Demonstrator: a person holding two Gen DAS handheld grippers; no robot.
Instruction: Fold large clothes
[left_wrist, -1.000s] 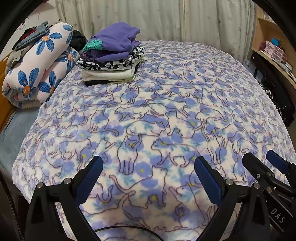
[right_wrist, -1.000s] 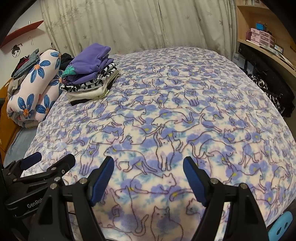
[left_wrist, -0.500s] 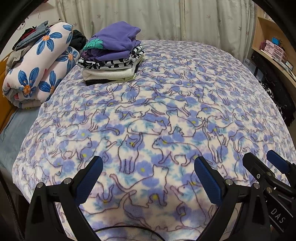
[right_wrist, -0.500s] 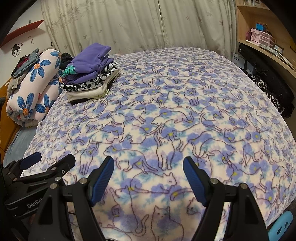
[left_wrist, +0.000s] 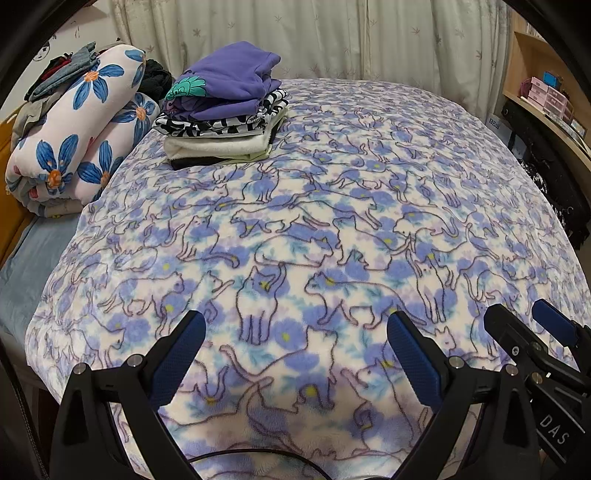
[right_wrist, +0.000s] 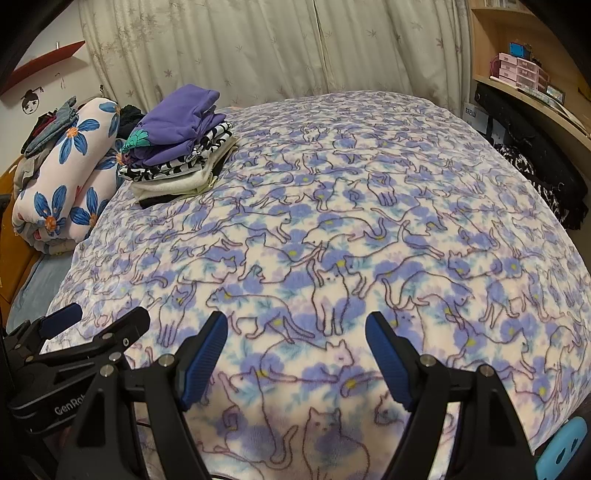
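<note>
A stack of folded clothes (left_wrist: 225, 107) with a purple top on it sits at the far left of the bed; it also shows in the right wrist view (right_wrist: 177, 144). My left gripper (left_wrist: 295, 358) is open and empty above the near edge of the cat-print blanket (left_wrist: 332, 221). My right gripper (right_wrist: 295, 354) is open and empty over the same near edge of the blanket (right_wrist: 351, 221). Each gripper shows at the side of the other's view: the right gripper in the left wrist view (left_wrist: 532, 339) and the left gripper in the right wrist view (right_wrist: 92, 332).
A rolled flower-print quilt (left_wrist: 77, 129) with loose clothes on it lies left of the stack. Curtains (left_wrist: 314, 37) hang behind the bed. A wooden shelf (right_wrist: 524, 81) with small boxes and dark items stands at the right. A light blue object (right_wrist: 561, 446) is at the lower right.
</note>
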